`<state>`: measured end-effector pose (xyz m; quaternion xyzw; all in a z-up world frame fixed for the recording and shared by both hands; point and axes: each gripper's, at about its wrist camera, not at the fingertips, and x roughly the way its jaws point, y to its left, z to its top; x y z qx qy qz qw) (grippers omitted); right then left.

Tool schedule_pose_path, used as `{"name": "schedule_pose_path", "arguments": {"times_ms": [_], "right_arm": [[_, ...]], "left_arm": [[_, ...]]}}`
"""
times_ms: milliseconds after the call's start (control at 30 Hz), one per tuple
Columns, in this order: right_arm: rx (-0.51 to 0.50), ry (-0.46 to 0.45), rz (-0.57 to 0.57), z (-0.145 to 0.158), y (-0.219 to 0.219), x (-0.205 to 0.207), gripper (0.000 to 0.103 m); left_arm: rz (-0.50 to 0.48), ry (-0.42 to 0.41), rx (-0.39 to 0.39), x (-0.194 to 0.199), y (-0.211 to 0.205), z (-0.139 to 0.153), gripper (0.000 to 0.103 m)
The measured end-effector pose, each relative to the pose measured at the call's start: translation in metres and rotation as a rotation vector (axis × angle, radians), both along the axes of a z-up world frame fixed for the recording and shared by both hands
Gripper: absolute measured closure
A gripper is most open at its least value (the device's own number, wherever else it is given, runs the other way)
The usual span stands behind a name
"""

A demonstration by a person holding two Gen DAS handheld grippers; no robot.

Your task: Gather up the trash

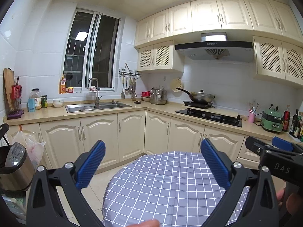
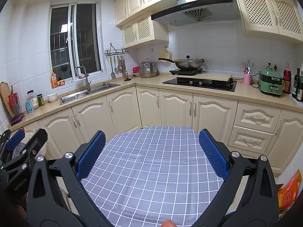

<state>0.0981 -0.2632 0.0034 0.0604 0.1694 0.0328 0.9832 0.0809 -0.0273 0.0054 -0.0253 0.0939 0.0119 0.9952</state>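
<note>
My left gripper (image 1: 152,147) stands open above a round table under a blue checked cloth (image 1: 170,185), nothing between its blue pads. My right gripper (image 2: 152,138) is open too, over the same cloth (image 2: 151,170), and empty. In the left wrist view the right gripper (image 1: 272,147) shows at the right edge; in the right wrist view the left gripper (image 2: 26,141) shows at the left edge. No trash lies on the visible cloth. A clear plastic bag (image 1: 32,147) hangs at a cabinet on the left. An orange packet (image 2: 289,191) sits low at the right edge.
An L-shaped counter (image 1: 155,107) runs behind the table with a sink (image 1: 98,106), steel pot (image 1: 158,96), wok (image 1: 201,96) on a hob and a green cooker (image 1: 271,121). A steel appliance (image 1: 15,168) stands at the left. Tiled floor lies between table and cabinets.
</note>
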Motion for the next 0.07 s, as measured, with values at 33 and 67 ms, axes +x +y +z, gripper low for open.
{"name": "schedule_pose_path", "arguments": {"times_ms": [33, 67], "right_arm": [[-0.001, 0.001, 0.001, -0.0006, 0.0003, 0.0007, 0.006], [-0.001, 0.002, 0.002, -0.0009, 0.0009, 0.0009, 0.006]], "left_arm": [[0.002, 0.0, 0.002, 0.0002, -0.0012, 0.0005, 0.004], [0.003, 0.001, 0.003, 0.0008, -0.0021, 0.0001, 0.004]]}}
